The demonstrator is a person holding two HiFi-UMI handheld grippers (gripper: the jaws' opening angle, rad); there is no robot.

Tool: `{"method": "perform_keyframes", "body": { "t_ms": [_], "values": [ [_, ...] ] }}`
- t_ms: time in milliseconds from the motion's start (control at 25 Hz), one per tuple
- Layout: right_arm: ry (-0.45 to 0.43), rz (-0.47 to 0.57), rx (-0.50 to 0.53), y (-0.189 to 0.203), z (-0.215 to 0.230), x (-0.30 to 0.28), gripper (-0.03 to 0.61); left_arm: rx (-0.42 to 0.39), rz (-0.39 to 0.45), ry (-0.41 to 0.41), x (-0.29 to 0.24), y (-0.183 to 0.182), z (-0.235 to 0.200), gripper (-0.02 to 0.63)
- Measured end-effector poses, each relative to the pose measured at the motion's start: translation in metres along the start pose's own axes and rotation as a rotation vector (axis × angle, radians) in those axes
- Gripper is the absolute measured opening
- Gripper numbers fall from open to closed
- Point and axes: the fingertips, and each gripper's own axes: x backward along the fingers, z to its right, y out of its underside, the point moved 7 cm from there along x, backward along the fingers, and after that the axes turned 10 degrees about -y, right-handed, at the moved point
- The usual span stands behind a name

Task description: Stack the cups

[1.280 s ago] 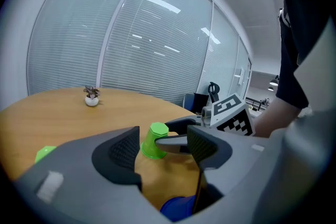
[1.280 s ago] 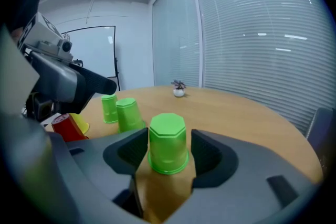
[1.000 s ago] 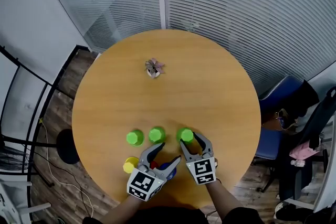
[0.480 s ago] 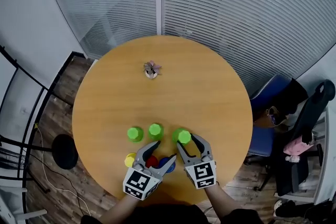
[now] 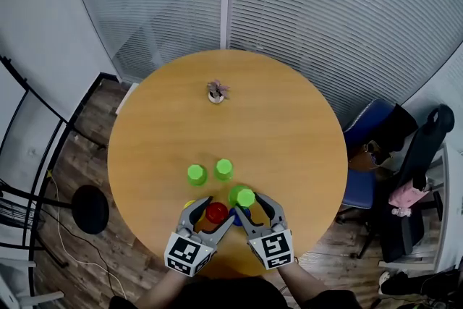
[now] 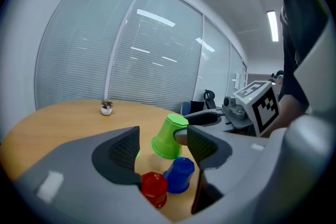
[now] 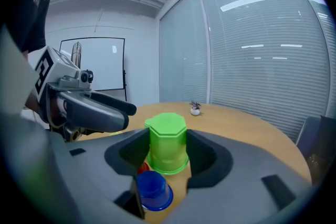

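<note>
Green cup (image 7: 168, 139), clamped by right gripper (image 5: 247, 202), half hides blue cup (image 6: 181, 176); left gripper's (image 6: 161, 145) jaws stand apart.

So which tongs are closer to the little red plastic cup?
Left. The left tongs stand open with the red plastic cup just under their gap. The right tongs are off to its right, gripping a green plastic cup above the blue plastic cup.
</note>
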Motion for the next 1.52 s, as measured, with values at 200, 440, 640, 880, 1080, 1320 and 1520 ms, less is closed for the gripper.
{"method": "perform_keyframes", "body": {
  "t_ms": [200,440,640,880,1080,1320,1520],
  "values": [
    [-0.006,0.002,-0.004,0.0,-0.029,0.003,0.221,0.001,-0.001,-0.002,0.025,0.009,-0.005,0.269],
    [-0.006,-0.023,-0.007,0.007,-0.049,0.004,0.221,0.004,-0.005,0.0,0.044,0.017,-0.008,0.268],
    [-0.009,-0.052,-0.009,0.016,-0.056,0.0,0.222,0.002,-0.005,0.001,0.051,0.019,-0.01,0.268],
    [-0.01,-0.009,-0.048,0.007,-0.055,0.007,0.222,0.002,0.005,-0.002,0.053,0.017,-0.011,0.269],
    [-0.043,0.051,-0.034,-0.014,-0.055,0.015,0.222,-0.001,0.044,-0.029,0.055,0.003,-0.015,0.268],
    [-0.099,0.113,-0.007,-0.04,-0.053,0.016,0.222,-0.032,0.081,-0.066,0.053,-0.011,-0.024,0.27],
    [-0.077,0.126,0.015,-0.057,-0.059,0.008,0.222,-0.027,0.094,-0.035,0.047,-0.017,-0.046,0.269]
  ]
}}
